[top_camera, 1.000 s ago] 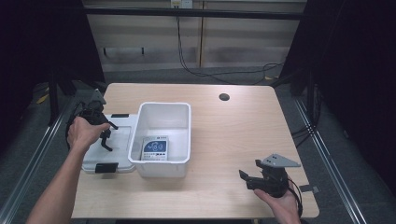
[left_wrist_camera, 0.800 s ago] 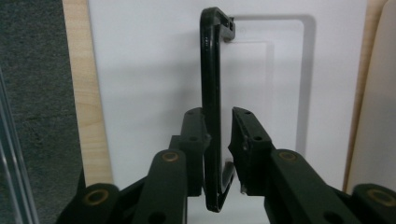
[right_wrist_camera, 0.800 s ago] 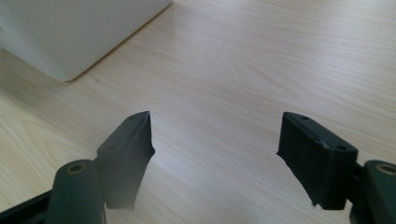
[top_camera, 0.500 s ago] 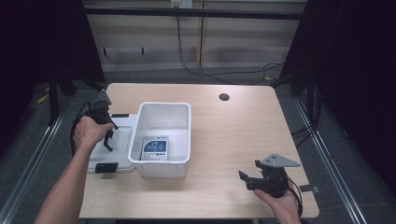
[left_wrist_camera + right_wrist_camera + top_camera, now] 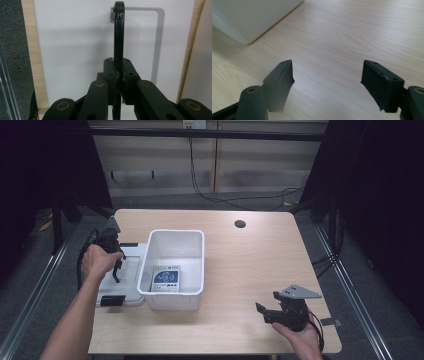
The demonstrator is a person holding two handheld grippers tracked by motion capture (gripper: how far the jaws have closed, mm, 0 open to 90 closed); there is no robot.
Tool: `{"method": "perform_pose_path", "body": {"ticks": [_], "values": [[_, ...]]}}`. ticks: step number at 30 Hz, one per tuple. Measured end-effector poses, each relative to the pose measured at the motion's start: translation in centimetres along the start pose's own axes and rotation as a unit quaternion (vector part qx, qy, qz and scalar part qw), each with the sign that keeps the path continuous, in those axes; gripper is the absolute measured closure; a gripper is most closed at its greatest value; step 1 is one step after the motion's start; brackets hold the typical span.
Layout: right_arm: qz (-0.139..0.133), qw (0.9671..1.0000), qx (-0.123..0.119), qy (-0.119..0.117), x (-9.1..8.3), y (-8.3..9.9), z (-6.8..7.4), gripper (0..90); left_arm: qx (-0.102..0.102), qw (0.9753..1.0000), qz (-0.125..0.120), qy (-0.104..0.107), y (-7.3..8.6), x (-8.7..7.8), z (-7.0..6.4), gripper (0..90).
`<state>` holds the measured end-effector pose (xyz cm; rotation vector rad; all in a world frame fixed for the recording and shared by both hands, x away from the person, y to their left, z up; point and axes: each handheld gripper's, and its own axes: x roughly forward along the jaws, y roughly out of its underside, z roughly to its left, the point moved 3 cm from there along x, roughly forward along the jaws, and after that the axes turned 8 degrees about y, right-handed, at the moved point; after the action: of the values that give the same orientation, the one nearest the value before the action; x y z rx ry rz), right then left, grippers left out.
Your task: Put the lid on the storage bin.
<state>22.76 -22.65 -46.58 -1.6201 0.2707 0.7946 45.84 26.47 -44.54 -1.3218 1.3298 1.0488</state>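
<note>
Change since earlier: left hand has drawn back toward the lower left, lifting the lid's black handle upright; right gripper has not shifted.

High view, lid: white lid [image 5: 131, 270] lies flat at centre left, touching the left wall of the white bin [image 5: 197, 270], which holds a blue-printed packet [image 5: 165, 280].

High view, left gripper: left gripper [image 5: 116, 270] sits over the lid, far nearer to it than the right one.

High view, right gripper: right gripper [image 5: 265, 312] rests at lower right, well apart from the bin.

Left gripper view, grip: jaws pressed together on the black handle [image 5: 118, 37], which runs straight up the frame from the jaws to its pivot at top centre; lid surface behind it.

Left gripper view, coming move: judged a lift toward the bin, at the frame's right edge.

Right gripper view, jaws: spread wide, holding nothing, over bare table [image 5: 352, 32]; bin corner at upper left.
</note>
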Motion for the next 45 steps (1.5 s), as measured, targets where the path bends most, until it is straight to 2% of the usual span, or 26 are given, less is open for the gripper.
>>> {"method": "perform_pose_path", "body": {"ticks": [2,3,11,18,28,29,33,42,45], "values": [[0.001,1.0,0.0,0.0,0.0,0.0,0.0,25.0,0.004,1.0,-0.001,0.003,0.0,-0.4,-0.2,84.7],[0.001,1.0,-0.001,-0.001,0.0,0.0,0.0,24.8,0.003,0.9999,-0.01,0.0,0.1,-0.7,-0.3,84.7],[-0.001,1.0,-0.005,-0.001,0.0,0.0,0.0,24.6,0.02,0.9997,-0.01,0.005,0.5,-2.2,-0.5,84.7],[0.001,1.0,-0.005,-0.001,0.1,0.0,0.1,24.5,0.016,0.9997,-0.012,0.01,1.2,-3.4,0.0,84.8],[0.005,1.0,-0.006,-0.001,0.1,0.0,0.2,23.3,0.046,0.9988,0.003,0.017,1.8,-5.2,0.1,84.8],[0.005,1.0,-0.006,-0.001,0.1,0.0,0.2,23.0,0.043,0.9989,-0.003,0.016,1.8,-5.3,0.0,84.8],[0.003,1.0,-0.008,-0.003,0.2,0.0,0.3,20.0,0.054,0.9983,-0.011,0.016,2.0,-6.2,-0.2,84.7],[0.003,1.0,-0.007,-0.006,0.2,-0.1,0.3,16.6,0.042,0.9989,-0.014,0.013,2.5,-7.7,0.7,84.8],[0.004,0.9999,-0.008,-0.009,0.2,-0.1,0.4,15.6,0.044,0.9987,-0.015,0.02,2.5,-7.8,0.8,84.8]]}}
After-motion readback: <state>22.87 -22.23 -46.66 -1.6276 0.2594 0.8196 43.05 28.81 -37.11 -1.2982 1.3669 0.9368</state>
